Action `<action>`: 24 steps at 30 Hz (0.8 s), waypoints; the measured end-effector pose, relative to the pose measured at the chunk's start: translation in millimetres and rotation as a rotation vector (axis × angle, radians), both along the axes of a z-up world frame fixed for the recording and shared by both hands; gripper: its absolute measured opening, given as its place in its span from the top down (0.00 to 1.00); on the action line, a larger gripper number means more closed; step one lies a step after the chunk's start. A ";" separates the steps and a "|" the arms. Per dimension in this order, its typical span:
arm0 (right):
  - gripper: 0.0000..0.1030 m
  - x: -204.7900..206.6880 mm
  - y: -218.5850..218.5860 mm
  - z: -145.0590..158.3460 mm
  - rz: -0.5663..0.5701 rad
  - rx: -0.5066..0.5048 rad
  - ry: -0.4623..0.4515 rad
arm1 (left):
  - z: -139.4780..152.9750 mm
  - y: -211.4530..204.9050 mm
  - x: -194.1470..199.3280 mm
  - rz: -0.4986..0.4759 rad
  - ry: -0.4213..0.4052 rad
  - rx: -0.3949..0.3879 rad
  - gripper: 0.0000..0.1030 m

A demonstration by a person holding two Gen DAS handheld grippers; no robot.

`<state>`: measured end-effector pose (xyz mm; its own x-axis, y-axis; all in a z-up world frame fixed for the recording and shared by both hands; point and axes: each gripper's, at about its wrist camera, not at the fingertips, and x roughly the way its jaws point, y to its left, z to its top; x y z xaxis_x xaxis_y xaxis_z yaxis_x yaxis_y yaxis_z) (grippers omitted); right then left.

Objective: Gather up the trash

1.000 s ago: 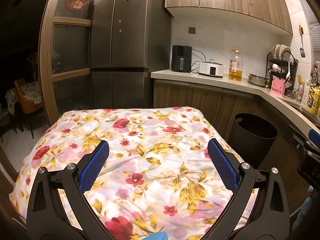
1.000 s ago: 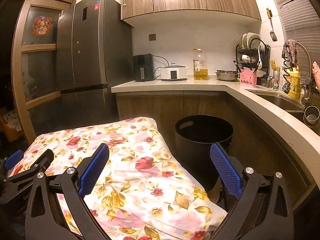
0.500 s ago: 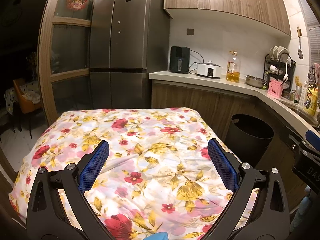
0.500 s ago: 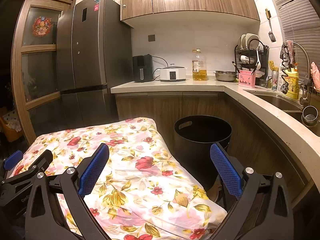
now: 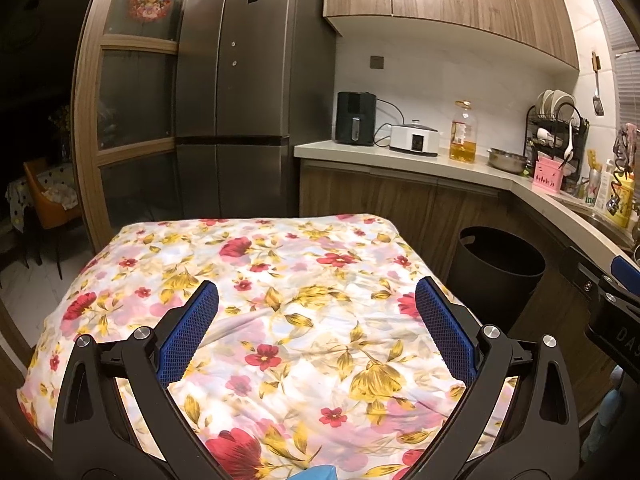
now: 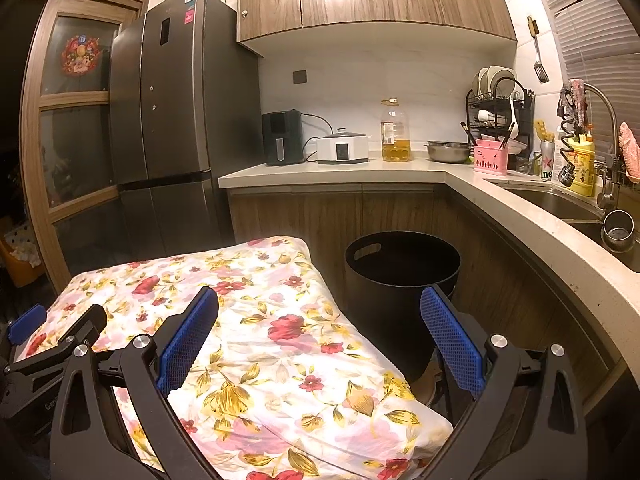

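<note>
1. L gripper (image 5: 316, 300) is being held w/ jaws spread wide, nothing btwn the blue pads (image 5: 188, 334); it is being hovered over the floral cloth (image 5: 260, 292).
2. R gripper (image 6: 320, 308) is likewise being held spread apart, empty, over the cloth's right edge (image 6: 280, 344) and partly over the bin.
3. No trash item is being seen on the cloth in either view; a blue scrap (image 5: 316, 472) is being cut off at the bottom edge of the L view, can't tell what it is.
4. Black bin (image 6: 400, 280) is being shown just beside the cloth's right side, upright, against the wooden cabinets (image 6: 320, 216); inside is too dark to tell.
5. Far: counter (image 6: 340, 168) is being occupied by air fryer (image 6: 282, 138), white cooker (image 6: 342, 148), oil bottle (image 6: 394, 132), steel bowl (image 6: 448, 151); fridge (image 6: 168, 120) is being seen at left.
</note>
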<state>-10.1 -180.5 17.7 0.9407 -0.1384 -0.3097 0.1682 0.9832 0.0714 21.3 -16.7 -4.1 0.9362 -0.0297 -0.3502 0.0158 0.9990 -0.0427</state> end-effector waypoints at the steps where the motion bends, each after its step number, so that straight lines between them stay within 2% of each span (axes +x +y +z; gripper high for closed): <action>1: 0.06 -0.1 -0.3 0.5 -0.001 0.001 0.000 | 0.2 0.1 0.1 -0.001 0.000 0.001 0.06; 22: 0.05 -2.8 -1.6 3.1 -0.012 0.001 -0.009 | 1.6 -5.9 -1.0 -0.022 -0.002 0.012 0.06; 24: 0.05 -3.1 -1.2 2.8 -0.015 0.002 -0.007 | 0.8 -8.0 -0.7 -0.030 0.001 0.022 0.10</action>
<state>-13.2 -181.7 20.4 0.9408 -0.1519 -0.3031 0.1822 0.9804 0.0742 20.6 -24.7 -3.3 0.9345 -0.0496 -0.3524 0.0454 0.9988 -0.0204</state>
